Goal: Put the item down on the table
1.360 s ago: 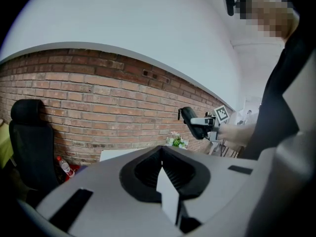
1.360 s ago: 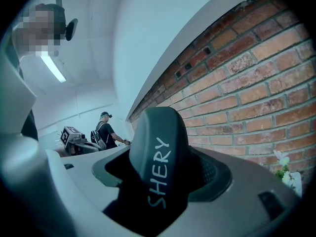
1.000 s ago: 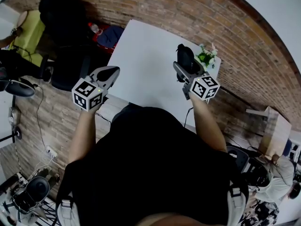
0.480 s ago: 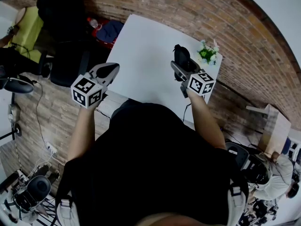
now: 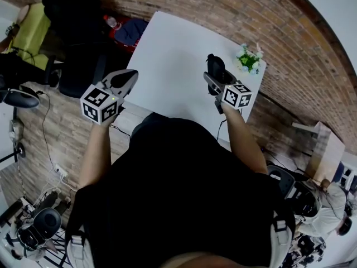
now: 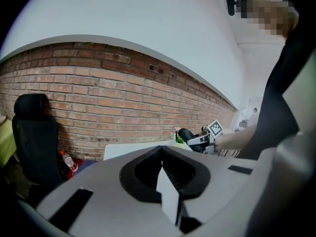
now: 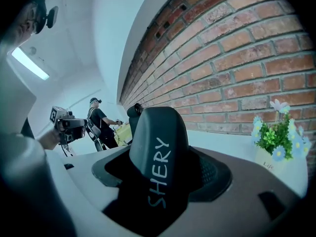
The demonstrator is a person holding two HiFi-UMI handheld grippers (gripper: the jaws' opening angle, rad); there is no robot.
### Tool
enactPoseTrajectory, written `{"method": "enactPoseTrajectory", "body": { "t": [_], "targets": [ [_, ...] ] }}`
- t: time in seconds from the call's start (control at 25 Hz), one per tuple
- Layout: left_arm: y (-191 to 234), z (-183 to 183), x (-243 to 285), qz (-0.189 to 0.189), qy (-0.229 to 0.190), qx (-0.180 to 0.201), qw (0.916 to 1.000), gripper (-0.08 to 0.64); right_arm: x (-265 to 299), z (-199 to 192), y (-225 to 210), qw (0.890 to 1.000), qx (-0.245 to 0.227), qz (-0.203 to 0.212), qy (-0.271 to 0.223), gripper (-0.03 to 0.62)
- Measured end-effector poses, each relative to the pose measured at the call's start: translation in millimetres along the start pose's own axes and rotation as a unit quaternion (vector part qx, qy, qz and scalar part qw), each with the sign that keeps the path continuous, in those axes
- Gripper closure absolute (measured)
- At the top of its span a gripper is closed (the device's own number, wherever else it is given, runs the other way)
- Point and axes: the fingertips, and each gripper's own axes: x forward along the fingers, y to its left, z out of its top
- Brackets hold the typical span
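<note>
**Item's in the grip, not set down yet**

The right gripper (image 5: 215,74) has its fingers clenched on the black item (image 7: 158,157), the one with "SHERY" printed down it. It's over the near-right part of the white table (image 5: 167,54), close to the little flower pot (image 5: 248,60), and looks lifted rather than resting. The left gripper (image 5: 125,82) is closed on nothing, off the table's left edge. I'd say lowering and letting go are both left to do.
</note>
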Motion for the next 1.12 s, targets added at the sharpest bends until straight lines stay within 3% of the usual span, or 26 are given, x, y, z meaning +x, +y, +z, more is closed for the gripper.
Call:
{"method": "enactPoseTrajectory", "body": {
  "t": [1.12],
  "targets": [
    [22, -13, -1, 0.001, 0.010, -0.009, 0.9999, 0.549, 33, -106, -58, 0.991, 0.051, -0.050, 0.117, 0.250]
  ]
}}
